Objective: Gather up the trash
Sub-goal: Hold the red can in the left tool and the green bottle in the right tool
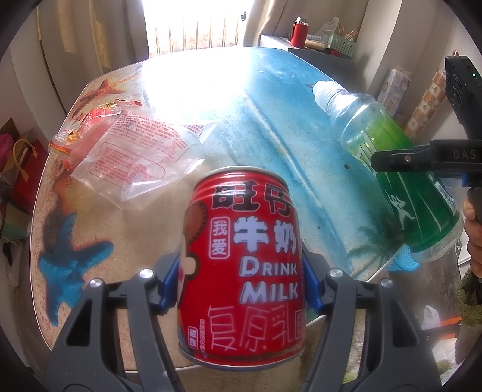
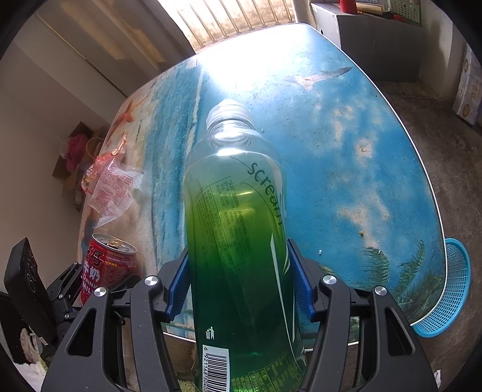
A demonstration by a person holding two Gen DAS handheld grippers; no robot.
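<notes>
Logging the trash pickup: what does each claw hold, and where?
Left claw: red milk can, gripped around its lower body. Right claw: green bottle, gripped around its middle.

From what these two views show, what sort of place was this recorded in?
Most likely a home living or dining room: a table covered in a beach-print cloth, a curtained window with bars behind it, and a cluttered side cabinet holding a red flask.
</notes>
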